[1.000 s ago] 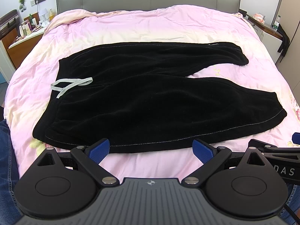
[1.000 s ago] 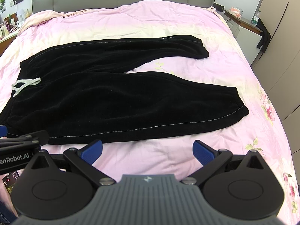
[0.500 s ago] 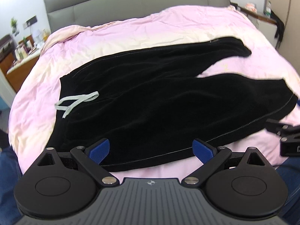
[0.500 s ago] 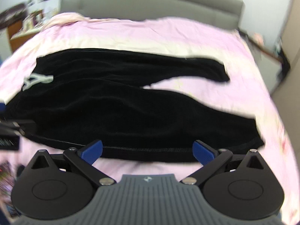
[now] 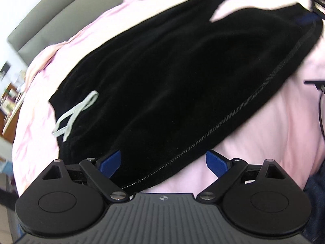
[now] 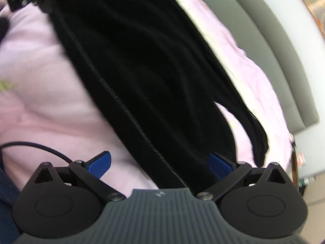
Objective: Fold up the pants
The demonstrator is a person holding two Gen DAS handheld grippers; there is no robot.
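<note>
The bed (image 5: 284,122) fills the room, its pink cover rumpled under everything, with a grey headboard (image 6: 280,65) at the far end. Across the cover lie the black pants (image 5: 172,77), spread flat, both legs running away from the waist with a wedge of pink showing between them near the cuffs. A pale stitched seam runs along the near edge of the closer leg. Down at the waist end sits the left claw (image 5: 163,161), its blue fingers (image 5: 110,161) spread wide, the left one over black cloth and the right one over bare cover; the pants' near edge passes between them, nothing pinched. The right claw (image 6: 160,162) is at the cuff end, also spread wide, straddling the seam of the near leg without closing on it. A grey-white drawstring (image 5: 75,113) lies looped on the waistband.
</note>
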